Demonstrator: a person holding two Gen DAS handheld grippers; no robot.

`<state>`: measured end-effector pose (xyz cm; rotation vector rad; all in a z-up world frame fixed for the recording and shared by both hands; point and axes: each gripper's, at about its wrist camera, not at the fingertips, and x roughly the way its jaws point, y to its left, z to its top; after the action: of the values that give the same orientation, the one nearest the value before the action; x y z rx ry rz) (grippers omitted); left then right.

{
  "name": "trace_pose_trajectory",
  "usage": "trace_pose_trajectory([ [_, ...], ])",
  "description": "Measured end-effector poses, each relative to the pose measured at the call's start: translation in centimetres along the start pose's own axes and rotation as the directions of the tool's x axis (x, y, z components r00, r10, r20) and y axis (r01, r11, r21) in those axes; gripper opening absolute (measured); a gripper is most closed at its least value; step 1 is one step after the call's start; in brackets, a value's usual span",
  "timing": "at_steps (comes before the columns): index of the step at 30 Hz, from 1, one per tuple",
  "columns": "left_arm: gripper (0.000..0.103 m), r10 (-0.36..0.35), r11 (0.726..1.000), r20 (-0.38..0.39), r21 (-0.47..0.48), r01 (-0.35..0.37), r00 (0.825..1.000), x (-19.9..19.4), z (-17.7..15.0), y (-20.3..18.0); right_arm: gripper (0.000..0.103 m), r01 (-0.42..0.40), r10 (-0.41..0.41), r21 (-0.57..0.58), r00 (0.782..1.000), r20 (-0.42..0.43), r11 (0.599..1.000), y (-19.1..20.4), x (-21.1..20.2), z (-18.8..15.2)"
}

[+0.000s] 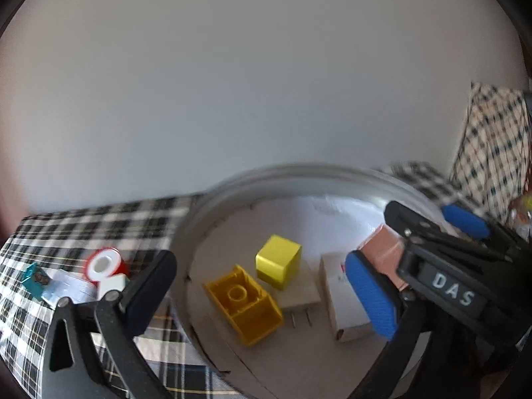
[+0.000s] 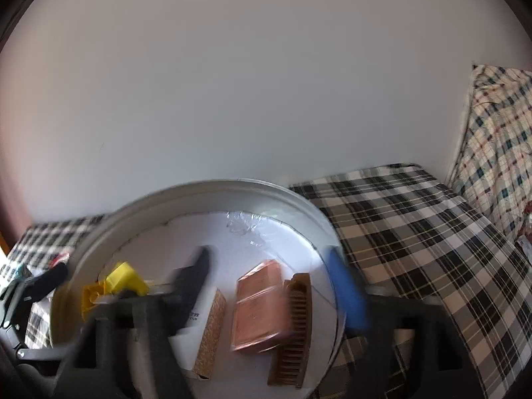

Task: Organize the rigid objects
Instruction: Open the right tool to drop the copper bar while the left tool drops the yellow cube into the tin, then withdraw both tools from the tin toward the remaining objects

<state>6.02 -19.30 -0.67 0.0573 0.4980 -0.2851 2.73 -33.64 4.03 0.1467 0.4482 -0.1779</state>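
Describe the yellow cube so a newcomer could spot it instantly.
Find the round white tray on the plaid cloth. The yellow cube sits inside it, left of the white box. Unlike the darker yellow toy brick beside it, its faces are smooth and closed.

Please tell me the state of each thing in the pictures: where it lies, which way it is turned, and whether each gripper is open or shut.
Yellow brick: in the tray, hollow side up.
Yellow cube: in the tray, tilted.
White box: in the tray, lying flat.
Pink box: in the tray, lying flat between the right gripper's fingers.
Comb: in the tray, beside the pink box.
Tape roll: on the cloth, outside the tray.
Left gripper: open.
Right gripper: open.
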Motion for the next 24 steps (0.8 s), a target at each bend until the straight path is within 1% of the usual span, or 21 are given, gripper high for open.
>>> trace_pose_trajectory([
  [2,0.103,-0.006,1.000,0.016,0.009,0.006,1.000,-0.5,0.1,0.1,0.087,-0.004,0.003,0.031,0.999,0.053,1.000,-0.4,-1.0,0.1],
  [5,0.103,0.014,1.000,0.029,0.015,-0.015,0.999,-0.9,-0.2,0.3,0.087,-0.011,0.004,0.058,0.994,0.112,0.998,-1.0,-2.0,0.3],
  [8,0.103,0.022,1.000,0.018,0.013,-0.022,1.000,-0.7,-0.5,0.7,0.087,-0.008,-0.003,0.078,0.991,0.130,0.997,-1.2,-2.4,0.4],
  [10,0.103,0.028,1.000,0.026,0.002,-0.028,0.999,-0.8,-0.4,1.1,0.087,-0.008,-0.004,0.088,0.991,0.137,0.996,-1.5,-2.5,0.4],
  [12,0.103,0.046,0.999,0.045,-0.002,-0.046,0.998,-1.2,-0.4,1.5,0.087,0.003,-0.018,0.091,0.986,0.163,0.996,-1.5,-3.0,0.4],
  [13,0.103,0.052,0.999,0.051,-0.001,-0.052,0.997,-1.3,-0.4,1.7,0.087,0.006,-0.024,0.096,0.981,0.190,0.995,-1.6,-3.5,0.4],
  [15,0.103,0.064,0.998,0.062,0.002,-0.064,0.996,-1.6,-0.5,1.9,0.087,0.011,-0.037,0.104,0.968,0.250,0.995,-1.8,-4.5,0.2],
  [16,0.103,0.071,0.997,0.068,0.003,-0.071,0.995,-1.7,-0.5,2.1,0.087,0.013,-0.043,0.104,0.956,0.290,0.994,-1.8,-5.2,0.1],
  [18,0.103,0.088,0.996,0.079,0.004,-0.088,0.993,-1.9,-0.6,2.5,0.087,0.034,-0.071,0.102,0.923,0.379,0.994,-1.5,-6.7,-0.3],
  [19,0.103,0.099,0.995,0.085,0.004,-0.100,0.991,-2.1,-0.6,2.6,0.087,0.054,-0.092,0.100,0.901,0.424,0.994,-1.2,-7.4,-0.5],
  [20,0.103,0.110,0.994,0.090,0.006,-0.111,0.990,-2.2,-0.8,2.8,0.090,0.073,-0.109,0.095,0.886,0.451,0.993,-0.9,-7.8,-0.7],
  [22,0.103,0.118,0.993,0.088,0.013,-0.120,0.989,-2.3,-0.9,3.1,0.091,0.107,-0.136,0.088,0.870,0.473,0.990,-0.4,-8.4,-0.9],
  [24,0.103,0.114,0.993,0.093,0.007,-0.115,0.989,-2.6,-1.0,3.5,0.091,0.122,-0.153,0.095,0.863,0.482,0.988,-0.2,-8.7,-0.9],
])
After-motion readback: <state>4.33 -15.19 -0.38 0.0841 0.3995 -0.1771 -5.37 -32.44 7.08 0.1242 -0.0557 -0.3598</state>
